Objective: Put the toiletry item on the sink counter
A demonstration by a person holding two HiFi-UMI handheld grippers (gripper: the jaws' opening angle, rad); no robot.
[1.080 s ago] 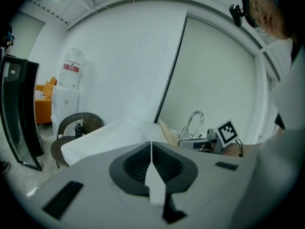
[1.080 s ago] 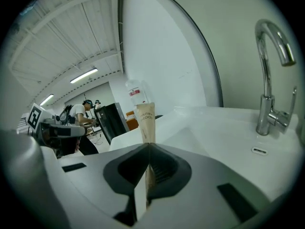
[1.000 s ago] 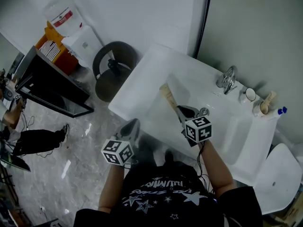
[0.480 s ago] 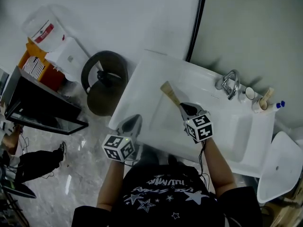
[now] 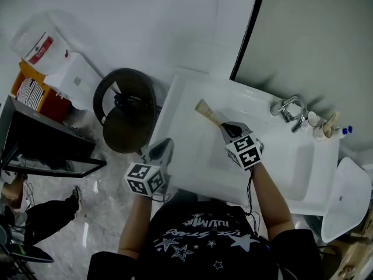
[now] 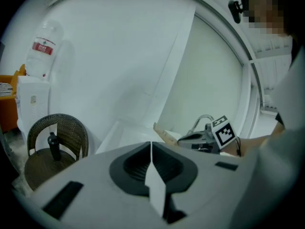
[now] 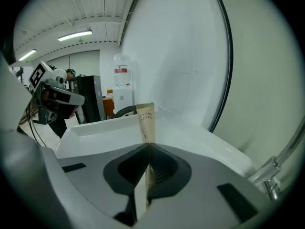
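**A:** L gripper (image 5: 162,149)?

**B:** Jaws together, nothing btwn them. It hangs just off the sink's (image 5: 172,95) front-left corner, above the floor. Idle, by the look of it.

**A:** And the item?

**B:** Brown paper toothbrush packet (image 5: 206,112), pinched by its near end in the R gripper (image 5: 229,130). Jaws are clamped on it, w/ most of the packet sticking out past the tips. It's in the air over the sink's left half, touching nothing else AFAICT.

**A:** Which step, then?

**B:** Carry, I'd say. It's grasped but not yet set down.

**A:** Next move?

**B:** Prob. bring it down onto a flat bit of counter (image 5: 247,102), lay it flat, then part the jaws. Can't tell exactly where the bowl starts from here, so pick the spot w/ care. Thin paper may cling to a pad, so let go low. Faucet (image 5: 289,109) and cups (image 5: 319,123) further right are well apart from it.
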